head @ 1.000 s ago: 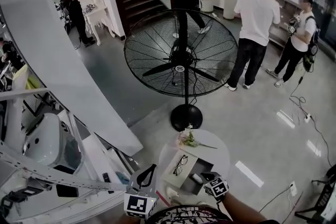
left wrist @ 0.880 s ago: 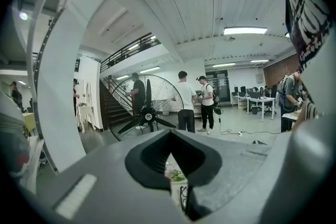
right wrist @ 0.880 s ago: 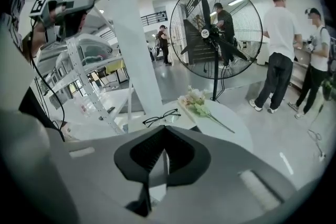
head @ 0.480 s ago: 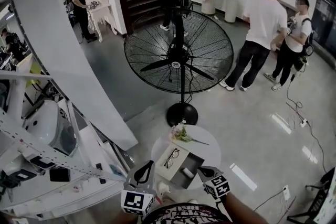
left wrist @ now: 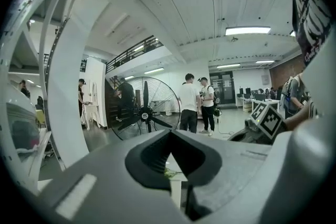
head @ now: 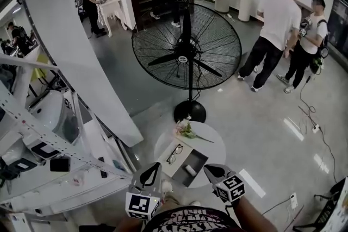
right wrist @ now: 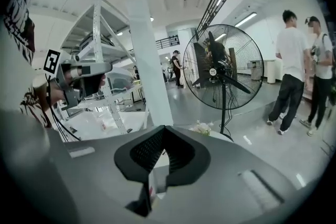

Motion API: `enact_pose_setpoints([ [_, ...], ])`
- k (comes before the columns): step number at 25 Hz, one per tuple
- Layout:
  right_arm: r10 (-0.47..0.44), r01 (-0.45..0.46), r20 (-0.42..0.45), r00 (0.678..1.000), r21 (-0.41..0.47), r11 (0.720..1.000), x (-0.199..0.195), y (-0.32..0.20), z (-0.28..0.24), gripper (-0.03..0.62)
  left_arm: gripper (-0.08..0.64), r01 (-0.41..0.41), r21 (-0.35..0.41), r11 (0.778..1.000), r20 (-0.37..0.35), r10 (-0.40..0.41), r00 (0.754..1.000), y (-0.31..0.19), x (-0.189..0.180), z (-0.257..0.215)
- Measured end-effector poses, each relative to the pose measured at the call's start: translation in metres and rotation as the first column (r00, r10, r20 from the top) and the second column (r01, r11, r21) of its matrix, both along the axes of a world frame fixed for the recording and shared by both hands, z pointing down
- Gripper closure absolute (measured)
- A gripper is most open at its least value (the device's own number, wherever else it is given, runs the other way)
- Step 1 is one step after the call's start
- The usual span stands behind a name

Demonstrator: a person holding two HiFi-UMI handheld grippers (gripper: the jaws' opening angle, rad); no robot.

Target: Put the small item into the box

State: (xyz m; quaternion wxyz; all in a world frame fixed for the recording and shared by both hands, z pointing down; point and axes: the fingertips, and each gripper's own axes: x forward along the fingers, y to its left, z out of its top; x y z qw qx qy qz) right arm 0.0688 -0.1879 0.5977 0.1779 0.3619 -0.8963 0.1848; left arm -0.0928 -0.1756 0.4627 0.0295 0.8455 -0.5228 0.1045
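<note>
A small round white table (head: 215, 141) stands below the fan. On it lies an open grey box (head: 197, 161) with a small white item (head: 190, 169) inside. Beside the box lies a white lid (head: 179, 159) with a pair of glasses (head: 174, 153) on it. My left gripper (head: 154, 168) hangs shut and empty at the table's near-left edge. My right gripper (head: 210, 170) is shut and empty just off the box's near-right corner. In the left gripper view the left gripper (left wrist: 169, 135) has its tips together. The right gripper (right wrist: 164, 129) looks the same in its own view.
A sprig of flowers (head: 185, 129) lies at the table's far edge. A big black pedestal fan (head: 187, 54) stands right behind, with its base (head: 190, 111) close to the table. White shelving (head: 49, 138) fills the left. Several people (head: 272, 30) stand further off.
The view has pulled back from the table. My right gripper, which was over the box, has drawn back to its near-right corner. The left gripper stays at the near-left edge.
</note>
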Motion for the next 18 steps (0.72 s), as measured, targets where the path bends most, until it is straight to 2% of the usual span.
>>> enact_pose_setpoints([
  [6, -0.02, 0.017, 0.042, 0.999, 0.072, 0.997, 0.004, 0.001, -0.039, 0.563, 0.558, 0.021, 0.032, 0.999, -0.015, -0.021, 1.0, 0.018, 0.003, -0.007],
  [11, -0.042, 0.03, 0.088, 0.995, 0.133, 0.991, 0.005, 0.007, -0.076, 0.565, 0.558, 0.027, 0.021, 0.999, -0.01, -0.027, 1.0, 0.025, 0.006, -0.007],
  [15, -0.079, 0.052, 0.136, 0.987, 0.194, 0.98, -0.002, 0.017, -0.108, 0.565, 0.558, 0.019, 0.001, 1.0, -0.043, -0.019, 0.999, 0.027, 0.006, -0.009],
  [18, -0.098, 0.062, 0.141, 0.985, 0.244, 0.968, -0.005, 0.018, -0.122, 0.565, 0.558, 0.015, 0.009, 1.0, -0.027, -0.015, 1.0, 0.023, 0.009, -0.015],
])
